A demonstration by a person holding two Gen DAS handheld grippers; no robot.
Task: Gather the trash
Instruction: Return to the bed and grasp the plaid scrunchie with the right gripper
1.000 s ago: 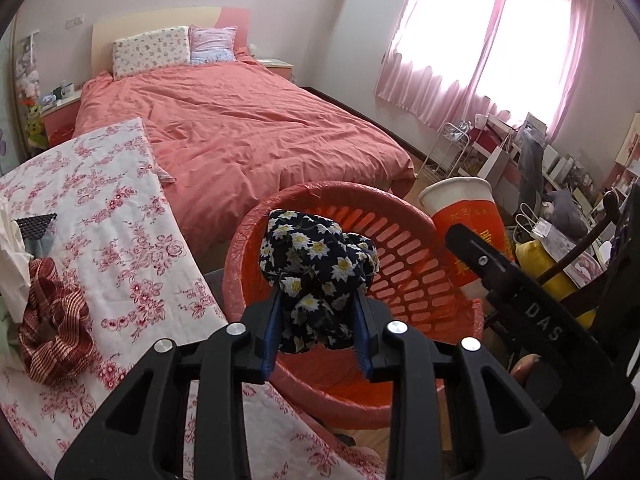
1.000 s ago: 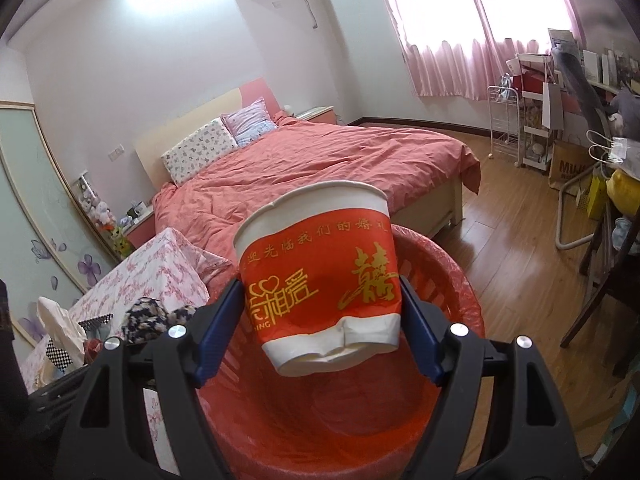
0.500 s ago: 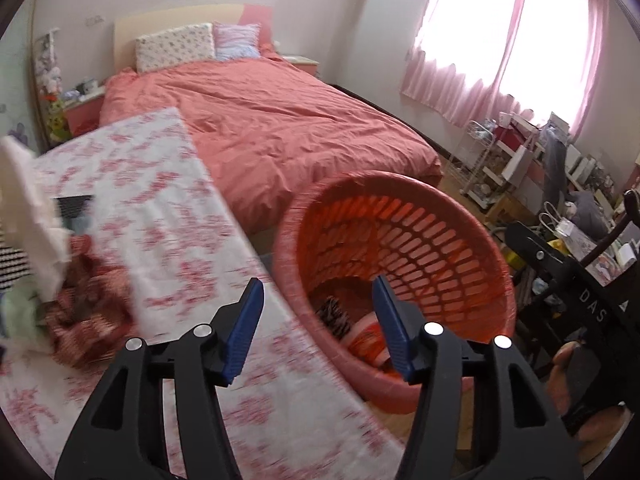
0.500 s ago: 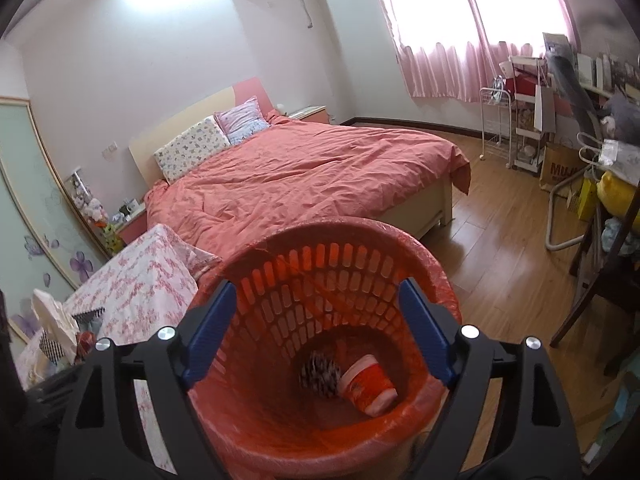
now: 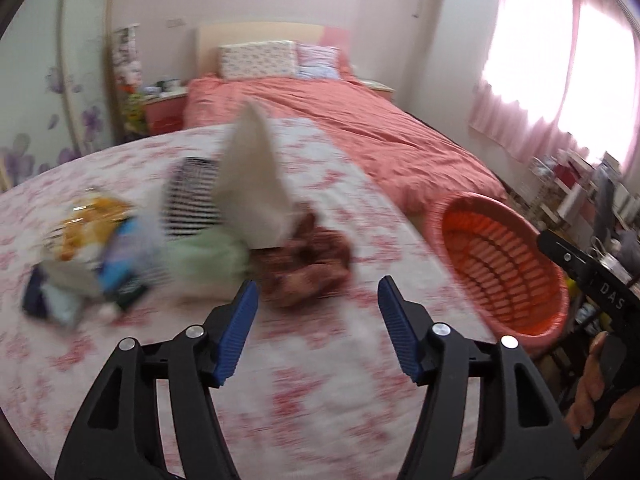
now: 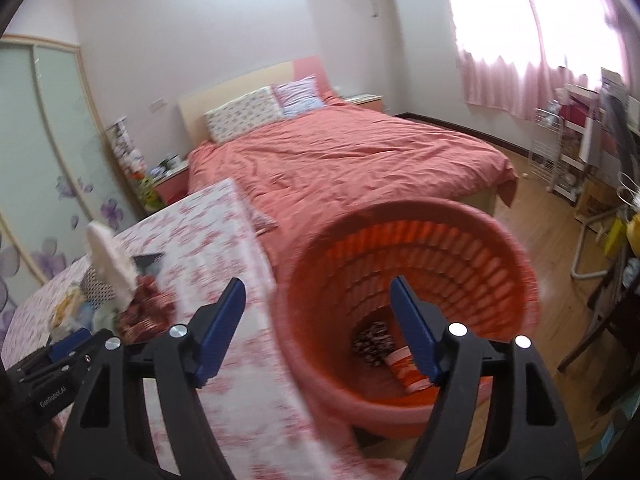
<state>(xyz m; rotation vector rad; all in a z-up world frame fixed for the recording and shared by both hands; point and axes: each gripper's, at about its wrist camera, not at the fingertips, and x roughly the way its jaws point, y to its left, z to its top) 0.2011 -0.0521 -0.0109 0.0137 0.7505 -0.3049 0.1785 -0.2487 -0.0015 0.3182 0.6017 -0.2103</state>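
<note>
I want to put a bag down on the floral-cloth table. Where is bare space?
The near part of the pink floral tablecloth, between the open left gripper and the red slotted plastic basket, is bare. Beyond, the heap of crumpled rags and wrappers crowds the left.

"DAS" stands on the right gripper [image 5: 608, 300]; "GenRobot.AI" on the left gripper [image 6: 54, 394].

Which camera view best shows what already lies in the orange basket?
The right wrist view: it looks into the orange basket, showing the floral cloth and paper cup. The left wrist view catches only its rim and inner wall.
</note>
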